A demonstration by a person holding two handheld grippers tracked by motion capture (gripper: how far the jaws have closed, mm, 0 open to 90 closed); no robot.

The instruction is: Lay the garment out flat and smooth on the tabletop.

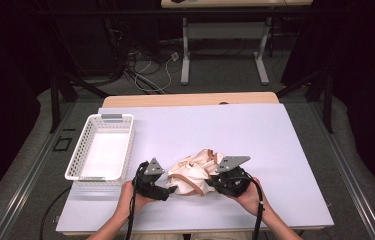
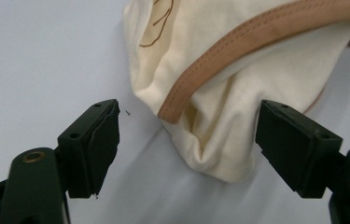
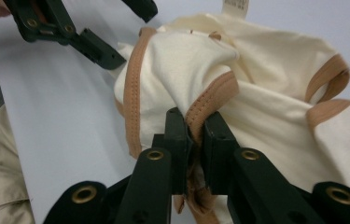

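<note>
Cream garment (image 1: 197, 172) with tan binding lies crumpled on the white desk (image 1: 255, 140), bunched between the two claws at the person's edge. The right claw (image 3: 195, 135) is clamped tight on a tan-trimmed edge of the cloth, with the binding pinched between its two black pads. The left claw (image 2: 186, 140) stands fairly wide with nothing pressed in it; a rounded fold of the cream fabric hangs just ahead of it and between its pads, touching neither. In the high view the left claw (image 1: 167, 189) sits just left of the heap and the right claw (image 1: 214, 181) just right of it, with a white basket (image 1: 87, 150) well off to the far left of the left claw. The step in hand looks like taking a second hold so the garment can be spread or lifted. Next, the left claw would need to ease forward over that fold and close on it, ideally on the trim rather than on loose cloth.
</note>
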